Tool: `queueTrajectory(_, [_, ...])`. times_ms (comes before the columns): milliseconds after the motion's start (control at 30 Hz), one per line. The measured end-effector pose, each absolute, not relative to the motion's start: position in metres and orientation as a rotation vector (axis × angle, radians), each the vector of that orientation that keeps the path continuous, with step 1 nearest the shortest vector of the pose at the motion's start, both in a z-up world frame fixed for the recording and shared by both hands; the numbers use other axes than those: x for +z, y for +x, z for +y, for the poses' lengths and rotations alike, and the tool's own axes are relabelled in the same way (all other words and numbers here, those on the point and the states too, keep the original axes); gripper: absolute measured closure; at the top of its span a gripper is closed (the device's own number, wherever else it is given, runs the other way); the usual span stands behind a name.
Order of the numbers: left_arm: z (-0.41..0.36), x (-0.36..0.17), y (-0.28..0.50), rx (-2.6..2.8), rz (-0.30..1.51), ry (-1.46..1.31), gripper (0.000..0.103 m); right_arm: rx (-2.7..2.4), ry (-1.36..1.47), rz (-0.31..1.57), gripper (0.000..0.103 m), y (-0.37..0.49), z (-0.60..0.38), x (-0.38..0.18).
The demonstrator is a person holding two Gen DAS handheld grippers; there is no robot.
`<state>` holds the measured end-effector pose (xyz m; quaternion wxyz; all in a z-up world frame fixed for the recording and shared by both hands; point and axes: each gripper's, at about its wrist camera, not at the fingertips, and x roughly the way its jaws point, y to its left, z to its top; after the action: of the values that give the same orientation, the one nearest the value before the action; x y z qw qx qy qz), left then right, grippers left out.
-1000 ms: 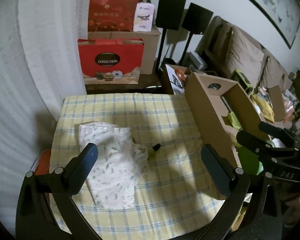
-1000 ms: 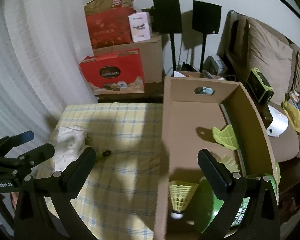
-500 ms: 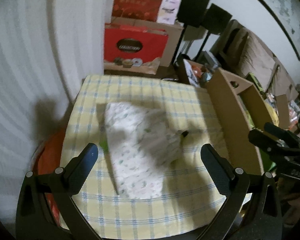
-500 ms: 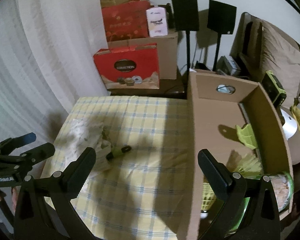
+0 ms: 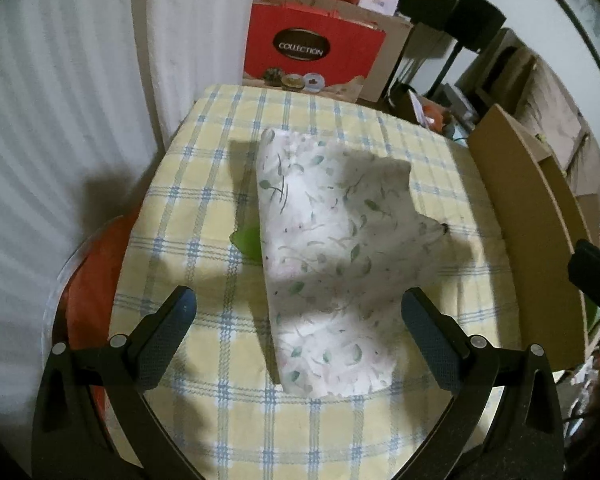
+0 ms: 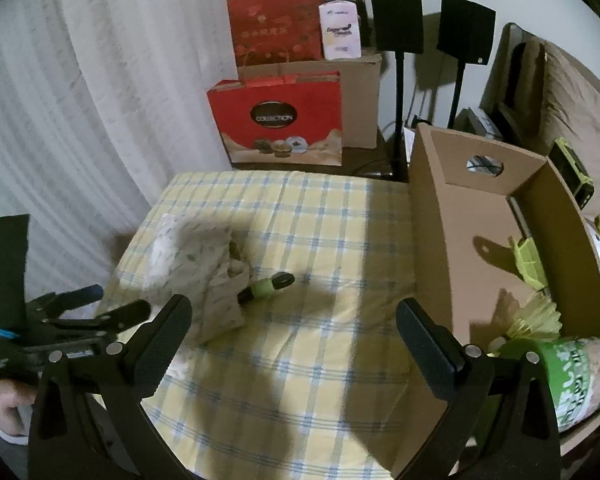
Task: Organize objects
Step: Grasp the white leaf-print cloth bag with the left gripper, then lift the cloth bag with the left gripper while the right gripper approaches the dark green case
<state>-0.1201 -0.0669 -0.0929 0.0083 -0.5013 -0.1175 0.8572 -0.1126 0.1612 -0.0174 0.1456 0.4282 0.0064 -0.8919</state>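
1. A table covered with a yellow-and-blue checked cloth (image 5: 204, 216) is seen in both wrist views; a white ribbed curtain (image 6: 80, 92) hangs behind it at ten o'clock.
2. An open cardboard box (image 6: 440, 240) stands against the table's edge at three o'clock in the right wrist view. Inside it are seen a yellow shuttlecock (image 6: 534, 318), a green printed tub (image 6: 580, 376) and a pale green plastic piece (image 6: 528, 260).
3. A red gift bag marked COLLECTION (image 6: 278, 120) is seen at twelve o'clock beyond the table, with a brown carton and a second red bag stacked behind it and two black speakers (image 6: 396, 16) on stands at one o'clock.
4. A white leaf-printed cloth (image 5: 332, 256) lies folded on the table, directly ahead of the left gripper (image 5: 298, 310). A green scrap (image 5: 248, 242) shows from under its nine-o'clock edge.
5. The left gripper is held above the near end of the cloth with its jaws spread wide, one to each side; nothing is clasped.
6. The right gripper (image 6: 294, 322) is likewise spread wide and empty, held over the checked cloth between the printed cloth and the box.
7. A small green-and-black marker-like object (image 6: 266, 286) lies on the table, its end tucked under the three-o'clock edge of the printed cloth.
8. Part of a hand (image 6: 4, 404) is seen at eight o'clock in the right wrist view, beneath the left gripper's handle.
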Motion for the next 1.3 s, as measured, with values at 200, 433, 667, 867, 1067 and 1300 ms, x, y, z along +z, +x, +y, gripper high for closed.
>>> queueTrajectory(200, [-0.063, -0.114, -0.126, 2.648, -0.376, -1.611, 0.003, -2.554, 1.235, 0.029, 0.0, -0.108, 0.157, -0.027])
queueTrajectory(433, [-0.064, -0.125, -0.122, 2.645, -0.369, -1.642, 0.063, -2.547, 1.256, 0.031, 0.0, -0.109, 0.158, -0.038])
queueTrajectory(667, [-0.074, -0.11, -0.111, 2.63, -0.448, -1.565, 0.101, -2.555, 1.284, 0.013, 0.0, -0.115, 0.164, -0.047])
queueTrajectory(867, [-0.081, -0.086, -0.104, 2.602, -0.53, -1.466, 0.102, -2.553, 1.299, -0.004, 0.0, -0.116, 0.165, -0.053])
queueTrajectory(1067, [-0.09, -0.038, -0.102, 2.637, -0.573, -1.321, 0.102, -2.557, 1.291, 0.0, 0.0, -0.115, 0.165, -0.051])
queueTrajectory(1300, [-0.113, 0.021, -0.092, 2.663, -0.658, -1.138, 0.102, -2.561, 1.283, -0.003, 0.0, -0.117, 0.169, -0.049])
